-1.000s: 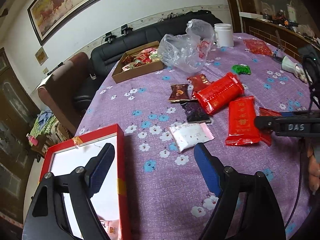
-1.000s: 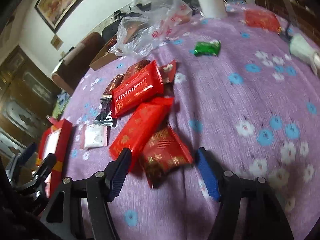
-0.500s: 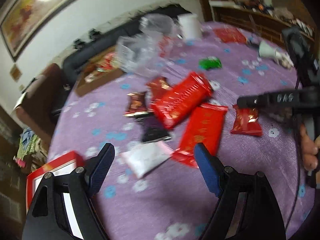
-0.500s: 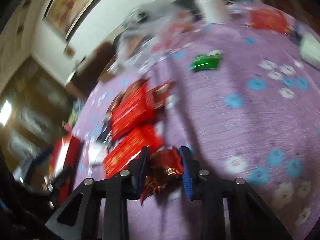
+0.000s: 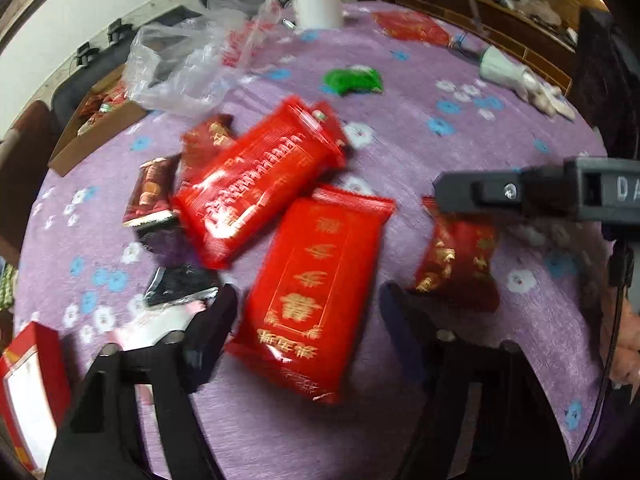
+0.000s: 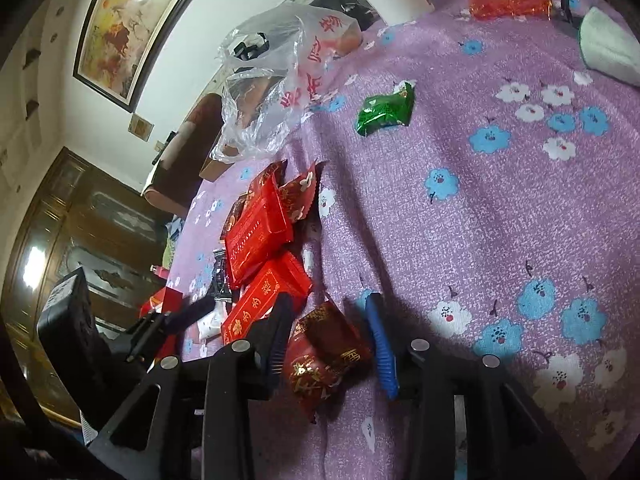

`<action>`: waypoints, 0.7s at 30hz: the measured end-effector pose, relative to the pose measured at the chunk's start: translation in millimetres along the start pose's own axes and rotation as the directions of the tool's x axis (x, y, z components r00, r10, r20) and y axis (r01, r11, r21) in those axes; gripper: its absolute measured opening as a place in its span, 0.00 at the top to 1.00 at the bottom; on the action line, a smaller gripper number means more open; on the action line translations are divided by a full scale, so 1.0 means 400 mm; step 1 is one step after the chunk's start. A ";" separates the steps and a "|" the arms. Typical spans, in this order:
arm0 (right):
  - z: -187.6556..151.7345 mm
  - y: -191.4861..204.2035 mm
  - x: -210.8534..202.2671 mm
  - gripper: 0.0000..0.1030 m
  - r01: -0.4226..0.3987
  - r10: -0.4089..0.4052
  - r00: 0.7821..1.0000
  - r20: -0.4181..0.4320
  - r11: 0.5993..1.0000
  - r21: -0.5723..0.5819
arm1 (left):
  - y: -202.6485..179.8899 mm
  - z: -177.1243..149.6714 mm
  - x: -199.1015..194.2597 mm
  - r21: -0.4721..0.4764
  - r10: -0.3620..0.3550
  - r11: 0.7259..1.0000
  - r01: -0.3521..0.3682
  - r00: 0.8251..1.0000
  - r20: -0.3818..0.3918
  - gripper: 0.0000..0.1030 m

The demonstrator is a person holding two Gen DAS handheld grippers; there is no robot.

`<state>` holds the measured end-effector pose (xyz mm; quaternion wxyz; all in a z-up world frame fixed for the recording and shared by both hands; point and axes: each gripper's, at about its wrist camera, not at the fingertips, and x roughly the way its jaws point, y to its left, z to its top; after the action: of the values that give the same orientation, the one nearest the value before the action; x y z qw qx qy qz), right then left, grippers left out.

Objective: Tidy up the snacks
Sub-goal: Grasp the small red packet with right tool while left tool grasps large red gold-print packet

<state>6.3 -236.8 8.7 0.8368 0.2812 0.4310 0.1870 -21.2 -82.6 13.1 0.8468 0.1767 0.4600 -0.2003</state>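
Snack packets lie on a purple flowered tablecloth (image 5: 420, 152). My left gripper (image 5: 308, 316) points down over a large red packet with gold characters (image 5: 316, 280). The packet lies between its fingers; the jaws are closing and I see no firm pinch. My right gripper (image 6: 328, 340) straddles a small dark red packet (image 6: 324, 356) that rests on the cloth. Its jaws are opening, with a thin gap at the blue pad (image 6: 380, 344). In the left wrist view, a right gripper finger (image 5: 520, 196) hangs over that same dark red packet (image 5: 456, 268).
A second big red packet (image 5: 256, 184), small brown packets (image 5: 152, 192), a black one (image 5: 176, 284) and a white one (image 5: 160, 328) crowd the left. Farther off are a green packet (image 5: 352, 80), plastic bag (image 5: 192, 60), cardboard box (image 5: 92, 136), white jar (image 5: 316, 2); a red box (image 5: 28, 392) sits near left.
My left gripper swung from the red box over to the gold-lettered packet and narrowed. My right gripper pinched the dark red packet, pulled it clear of the pile, then loosened.
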 end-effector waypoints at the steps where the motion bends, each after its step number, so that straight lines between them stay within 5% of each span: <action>1: 0.000 -0.002 0.000 0.58 -0.004 0.004 1.000 -0.001 1.000 0.005 | 0.000 0.002 -0.002 -0.004 -0.012 1.000 0.012 1.000 0.001 0.42; 2: -0.001 -0.003 -0.002 0.58 -0.006 0.006 1.000 -0.001 1.000 0.008 | 0.005 0.002 -0.003 -0.017 -0.025 1.000 0.025 1.000 0.000 0.50; 12: -0.017 0.026 0.010 0.54 -0.007 0.005 0.999 -0.032 0.999 -0.045 | 0.037 -0.069 -0.061 -0.129 -0.022 0.991 0.027 0.999 0.038 0.52; 18: -0.052 0.120 0.046 0.54 0.148 -0.150 0.989 0.011 0.960 -0.238 | 0.080 -0.130 -0.142 -0.189 0.040 0.982 -0.021 0.994 0.097 0.59; 20: -0.065 0.150 0.060 0.58 0.229 -0.228 0.973 0.037 0.925 -0.304 | 0.095 -0.152 -0.163 -0.211 0.033 0.977 -0.010 0.994 0.109 0.81; 21: -0.073 0.162 0.066 0.58 0.266 -0.264 0.963 0.052 0.905 -0.333 | 0.100 -0.160 -0.166 -0.212 0.030 0.977 -0.006 0.994 0.110 0.81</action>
<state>-7.6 -163.0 19.5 0.8914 0.0733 0.4242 0.1419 -79.5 -5.8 41.3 0.8871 0.0781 0.4288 -0.1523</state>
